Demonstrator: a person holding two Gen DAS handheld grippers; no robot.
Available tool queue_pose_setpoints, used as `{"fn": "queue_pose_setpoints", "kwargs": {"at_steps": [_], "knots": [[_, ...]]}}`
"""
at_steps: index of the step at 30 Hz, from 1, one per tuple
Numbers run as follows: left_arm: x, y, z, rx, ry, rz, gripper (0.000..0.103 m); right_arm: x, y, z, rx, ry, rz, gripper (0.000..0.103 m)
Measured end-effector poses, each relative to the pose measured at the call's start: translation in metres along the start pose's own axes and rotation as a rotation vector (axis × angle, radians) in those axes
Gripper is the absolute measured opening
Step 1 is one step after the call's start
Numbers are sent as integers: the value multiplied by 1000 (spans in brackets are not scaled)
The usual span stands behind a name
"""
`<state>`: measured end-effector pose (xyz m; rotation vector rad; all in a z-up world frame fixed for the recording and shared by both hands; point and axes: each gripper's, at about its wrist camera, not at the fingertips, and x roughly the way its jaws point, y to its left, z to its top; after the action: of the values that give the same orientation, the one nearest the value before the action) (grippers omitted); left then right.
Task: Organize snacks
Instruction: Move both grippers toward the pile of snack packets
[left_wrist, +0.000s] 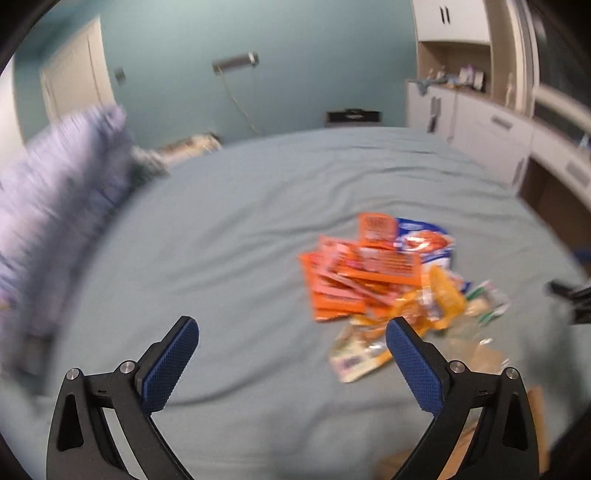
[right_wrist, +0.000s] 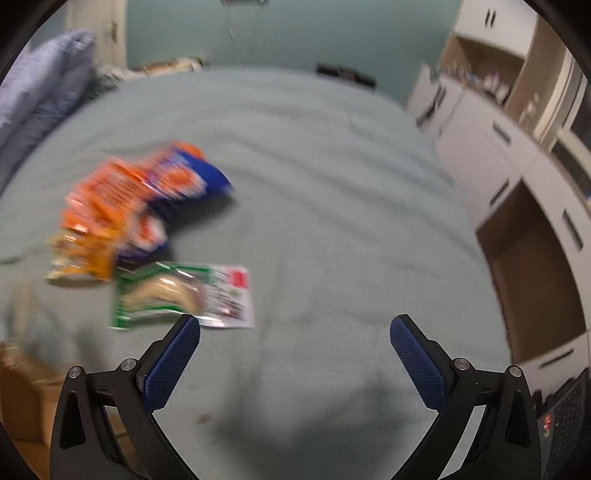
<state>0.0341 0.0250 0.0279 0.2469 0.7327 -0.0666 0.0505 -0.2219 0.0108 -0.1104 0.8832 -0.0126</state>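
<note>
A pile of snack packets lies on a pale green bed sheet. Several orange packets are stacked beside a blue and white bag and yellow packets. My left gripper is open and empty, just left of and in front of the pile. In the right wrist view the orange packets, the blue bag, a yellow packet and a green and white packet lie to the left. My right gripper is open and empty, its left fingertip near the green packet. Both views are blurred.
A lilac pillow lies at the bed's left side. White cabinets and drawers stand along the right wall. A brown cardboard box sits at the near left in the right wrist view and shows at the lower right of the left wrist view.
</note>
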Motion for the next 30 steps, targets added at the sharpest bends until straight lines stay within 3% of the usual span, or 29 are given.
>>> {"fn": "queue_pose_setpoints", "kwargs": {"at_steps": [2,7,10,15,18,25,30], "knots": [[-19,-8,-4,55,-41,61,103,-27,8,-7,-4,-60,-19,103],[-43,-21,-14,125,-58,98,103,-73,19,-38,26,-151,-52,103],[-44,-28,-17,160,-20,62,103,-86,18,-52,73,-176,-13,103],[-38,-37,-17,174,13,37,103,-83,15,-56,125,-101,135,103],[-34,-40,-20,175,31,10,103,-79,12,-57,135,-69,175,103],[-15,-48,-21,181,100,-40,103,-73,19,-42,72,-97,148,103],[-1,-50,-22,170,159,-70,103,-52,47,-38,-30,-81,126,103]]}}
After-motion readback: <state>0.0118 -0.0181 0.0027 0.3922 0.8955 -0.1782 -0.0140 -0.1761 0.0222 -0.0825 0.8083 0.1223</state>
